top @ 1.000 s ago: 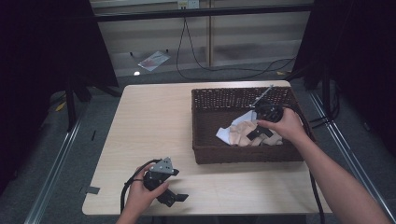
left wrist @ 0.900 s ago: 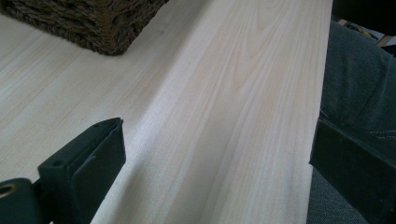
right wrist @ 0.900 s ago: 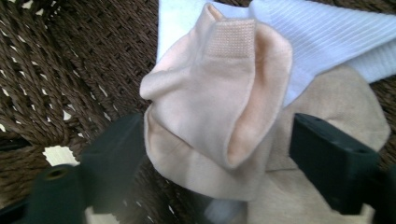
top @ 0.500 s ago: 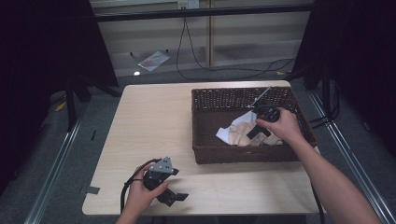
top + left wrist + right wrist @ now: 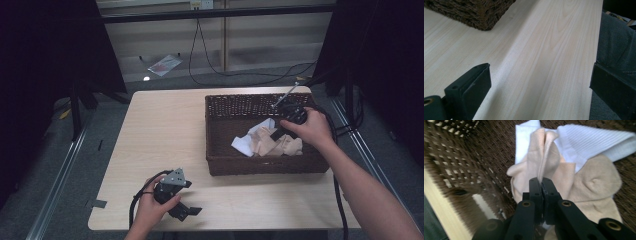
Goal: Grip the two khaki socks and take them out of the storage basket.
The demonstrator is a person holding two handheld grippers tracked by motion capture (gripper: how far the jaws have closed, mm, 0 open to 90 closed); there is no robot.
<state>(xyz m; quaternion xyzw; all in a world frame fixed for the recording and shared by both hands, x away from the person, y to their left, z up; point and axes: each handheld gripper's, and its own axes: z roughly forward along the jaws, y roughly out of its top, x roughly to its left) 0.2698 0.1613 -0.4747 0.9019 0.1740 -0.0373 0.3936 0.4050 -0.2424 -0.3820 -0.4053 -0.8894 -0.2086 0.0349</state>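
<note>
Right gripper (image 5: 541,181) clenched on beige sock (image 5: 564,185) inside wicker basket (image 5: 260,165). Left gripper (image 5: 187,210) released, jaws wide, resting on surface (image 5: 165,130).

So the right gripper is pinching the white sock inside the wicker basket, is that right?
Not quite. The right gripper is shut on the beige sock, not the white sock behind it, inside the wicker basket. The right gripper view shows it.

Basket (image 5: 260,162): table (image 5: 165,130), right half.
Cloths (image 5: 267,142): in basket.
Left gripper (image 5: 182,210): table's near edge, left of basket.
</note>
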